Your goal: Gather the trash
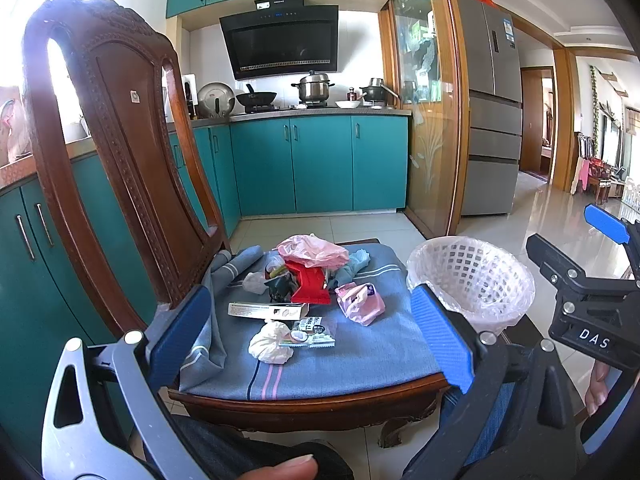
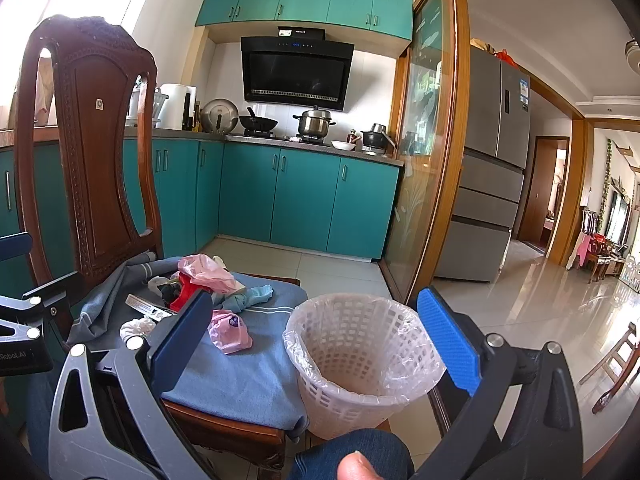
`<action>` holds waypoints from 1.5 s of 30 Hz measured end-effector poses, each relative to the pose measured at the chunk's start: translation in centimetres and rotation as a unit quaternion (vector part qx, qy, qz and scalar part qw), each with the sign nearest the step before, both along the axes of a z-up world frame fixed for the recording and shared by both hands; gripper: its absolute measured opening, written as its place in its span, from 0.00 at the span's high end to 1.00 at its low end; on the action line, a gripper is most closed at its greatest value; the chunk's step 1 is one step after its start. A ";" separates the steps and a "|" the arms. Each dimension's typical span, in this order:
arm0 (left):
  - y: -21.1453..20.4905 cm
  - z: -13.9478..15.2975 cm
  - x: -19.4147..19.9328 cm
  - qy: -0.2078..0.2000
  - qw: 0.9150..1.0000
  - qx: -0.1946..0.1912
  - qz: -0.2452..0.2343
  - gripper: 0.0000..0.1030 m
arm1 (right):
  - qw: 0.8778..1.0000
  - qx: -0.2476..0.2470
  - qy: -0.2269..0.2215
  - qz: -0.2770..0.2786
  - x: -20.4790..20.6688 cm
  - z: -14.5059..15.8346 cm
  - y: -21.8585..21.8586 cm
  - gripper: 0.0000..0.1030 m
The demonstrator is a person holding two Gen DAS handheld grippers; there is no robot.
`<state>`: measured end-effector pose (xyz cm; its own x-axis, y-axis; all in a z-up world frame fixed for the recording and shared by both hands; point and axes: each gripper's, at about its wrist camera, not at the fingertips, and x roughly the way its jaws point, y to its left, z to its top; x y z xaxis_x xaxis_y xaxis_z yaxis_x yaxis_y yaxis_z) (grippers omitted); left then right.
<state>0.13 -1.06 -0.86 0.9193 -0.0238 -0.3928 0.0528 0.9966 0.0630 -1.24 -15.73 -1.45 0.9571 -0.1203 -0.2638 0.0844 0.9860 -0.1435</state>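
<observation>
While both grippers hang spread wide and empty, the wooden chair (image 1: pixel 120 128) carries a blue cloth (image 1: pixel 360 344). Off its right edge stands the lined white basket (image 2: pixel 360 360), mouth up. Trash (image 1: pixel 308 276) clusters mid-seat; a long carton (image 1: pixel 266 311) lies parallel to the front edge.

- The white letters "DAS" stand on a small black block on the right gripper (image 1: pixel 600 312), at the right edge of the left wrist view.
- The pale letters "RobotAI" stand on the black body of the left gripper (image 2: pixel 20 344), at the left edge of the right wrist view.
- The long flat box (image 1: pixel 267 311) on the chair seat has lines of small print, too small to read.
- The small packet (image 1: pixel 314 332) near it has dark marks, too blurred to read.
- The blue label (image 2: pixel 524 97) on the far fridge door cannot be read.
- The range hood (image 2: pixel 296 72) has a tiny word on top, too small to read.
</observation>
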 end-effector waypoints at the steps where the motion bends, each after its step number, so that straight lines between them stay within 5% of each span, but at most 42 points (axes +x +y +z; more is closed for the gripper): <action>1: 0.0 0.0 0.0 0.000 1.000 0.000 0.000 0.03 | 1.000 0.000 0.000 0.000 0.0 0.0 0.0 0.03; 45: -0.2 -1.4 2.4 0.042 0.999 0.004 0.002 0.03 | 1.000 -0.001 0.026 -0.012 1.2 -1.1 -0.5 0.03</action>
